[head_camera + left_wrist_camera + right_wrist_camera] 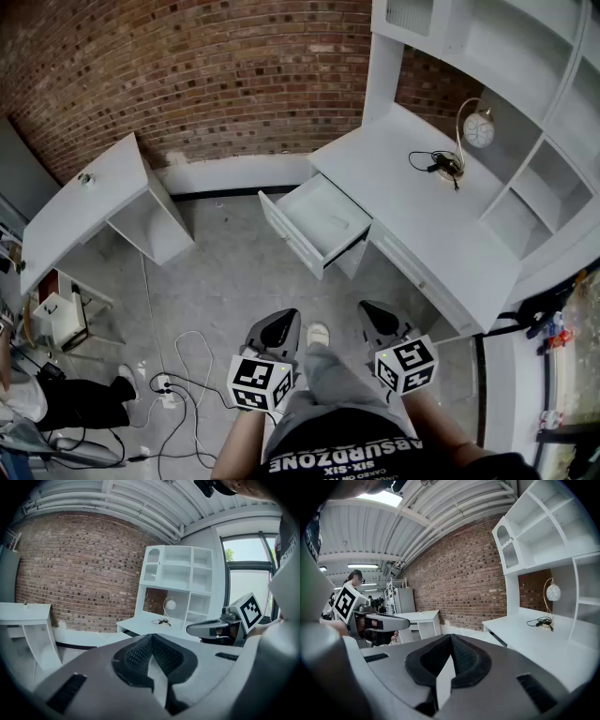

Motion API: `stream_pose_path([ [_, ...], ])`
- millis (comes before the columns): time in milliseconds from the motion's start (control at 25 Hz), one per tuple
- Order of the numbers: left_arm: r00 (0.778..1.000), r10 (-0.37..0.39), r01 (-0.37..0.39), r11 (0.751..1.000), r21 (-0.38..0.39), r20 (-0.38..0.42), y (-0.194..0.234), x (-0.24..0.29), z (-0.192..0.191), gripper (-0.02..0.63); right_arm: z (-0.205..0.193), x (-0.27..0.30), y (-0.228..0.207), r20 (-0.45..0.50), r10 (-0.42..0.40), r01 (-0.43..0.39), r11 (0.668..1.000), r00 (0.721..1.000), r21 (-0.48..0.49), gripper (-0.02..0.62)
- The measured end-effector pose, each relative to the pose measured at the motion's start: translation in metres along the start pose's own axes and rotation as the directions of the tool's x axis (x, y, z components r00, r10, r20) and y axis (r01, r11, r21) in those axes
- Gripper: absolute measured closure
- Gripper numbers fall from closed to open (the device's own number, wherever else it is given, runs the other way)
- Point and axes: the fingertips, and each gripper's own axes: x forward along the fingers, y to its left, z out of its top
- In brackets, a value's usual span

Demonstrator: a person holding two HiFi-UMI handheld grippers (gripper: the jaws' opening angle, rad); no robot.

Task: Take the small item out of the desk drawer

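The white desk (441,216) runs along the right, and its drawer (302,232) is pulled out over the floor. On the drawer's pale bottom I make out only a faint small mark (341,223); what it is I cannot tell. Both grippers hang low in front of my body, well short of the drawer. My left gripper (281,321) (151,637) is shut with nothing between its jaws. My right gripper (372,309) (450,637) is shut and empty too. In each gripper view the other gripper shows beside it: the right gripper (211,628), the left gripper (386,620).
A round globe lamp (478,129) and a black cable (436,164) lie on the desk top under white shelves (525,56). A second white desk (89,202) stands at the left by the brick wall. Cables and a power strip (169,386) trail on the concrete floor.
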Motion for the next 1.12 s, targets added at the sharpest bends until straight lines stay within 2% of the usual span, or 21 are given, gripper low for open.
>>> stream_pose_path([
  [240, 1.0, 0.007, -0.007, 1.0, -0.004, -0.013, 0.031, 0.03, 0.006, 0.6, 0.009, 0.039, -0.02, -0.007, 0.007, -0.007, 1.0, 1.0, 0.0, 0.598],
  [440, 0.999, -0.019, 0.019, 1.0, 0.0, -0.032, 0.063, 0.074, 0.02, 0.6, 0.02, 0.085, -0.041, -0.011, 0.014, -0.014, 1.0, 1.0, -0.001, 0.598],
  [760, 0.997, -0.058, 0.059, 0.998, 0.018, -0.055, 0.1, 0.154, 0.05, 0.6, 0.039, 0.152, -0.096, -0.038, -0.017, 0.016, 1.0, 0.999, -0.015, 0.598],
  [1120, 0.995, -0.065, 0.067, 0.998, 0.017, -0.077, 0.129, 0.213, 0.067, 0.6, 0.055, 0.201, -0.143, -0.054, -0.055, 0.053, 0.998, 0.997, -0.042, 0.598],
])
